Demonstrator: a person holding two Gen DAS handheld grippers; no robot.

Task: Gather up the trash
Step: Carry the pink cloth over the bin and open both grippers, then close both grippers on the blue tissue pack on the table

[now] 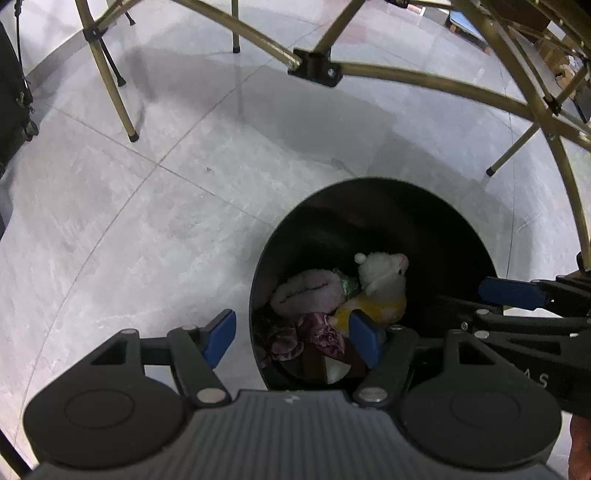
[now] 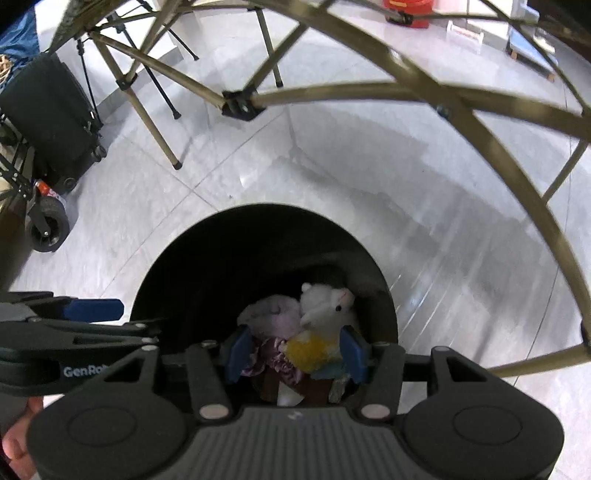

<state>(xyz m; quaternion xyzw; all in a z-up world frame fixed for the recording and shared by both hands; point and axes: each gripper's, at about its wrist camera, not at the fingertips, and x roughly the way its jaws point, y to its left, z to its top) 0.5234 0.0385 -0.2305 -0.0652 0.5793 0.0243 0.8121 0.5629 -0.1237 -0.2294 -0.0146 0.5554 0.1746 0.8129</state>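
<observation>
A black round bin stands on the grey tiled floor; it also shows in the right wrist view. Inside lie a white and yellow plush lamb, a pale pink plush and crumpled purple wrapping. The lamb and pink plush show from the right wrist too. My left gripper is open and empty over the bin's left rim. My right gripper is open and empty above the bin's mouth; it enters the left wrist view from the right.
Brass folding table legs and struts cross overhead and around the bin. A black wheeled case and a cart wheel stand at the left. A red container sits far back.
</observation>
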